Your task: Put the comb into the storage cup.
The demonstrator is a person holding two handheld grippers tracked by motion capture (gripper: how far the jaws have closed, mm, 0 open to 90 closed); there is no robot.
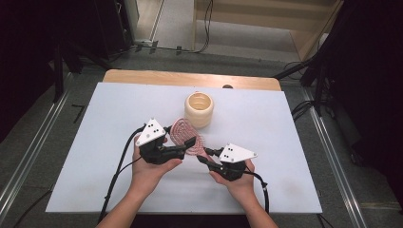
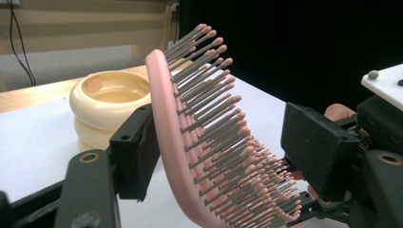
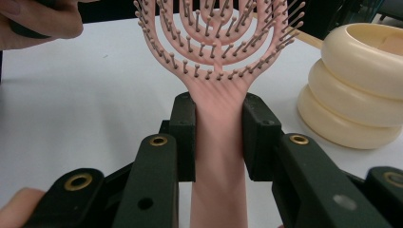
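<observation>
Between the two black jaws of the right claw (image 3: 218, 137) sits the handle of a pink hairbrush (image 3: 216, 71), and the jaws press on it from both sides, so this claw is clamped on the brush. From the right gripper view, the handle runs straight up out of the jaws and opens into a round head made of curved pink rings with little pins on them. The left claw (image 2: 228, 152) has its jaws around the head of the same hairbrush (image 2: 199, 142). One jaw pad touches the smooth pink back of the head. The other jaw is on the pin side, close to the tips of the pins, but I cannot tell if it really presses on them. From the high view, the brush (image 1: 187, 135) is held up a little above the white surface (image 1: 104, 142), between the left claw (image 1: 187, 142) and the right claw (image 1: 203, 158), near the middle. A person's hand holds each claw, and black cables trail back from them toward the near edge. Just behind the brush stands a cream cup (image 1: 199, 109) that looks like fat rings stacked up. It is open at the top and stands upright, and it does not touch the brush. Past the white surface a strip of brown wood (image 1: 190, 78) shows at the far edge.
</observation>
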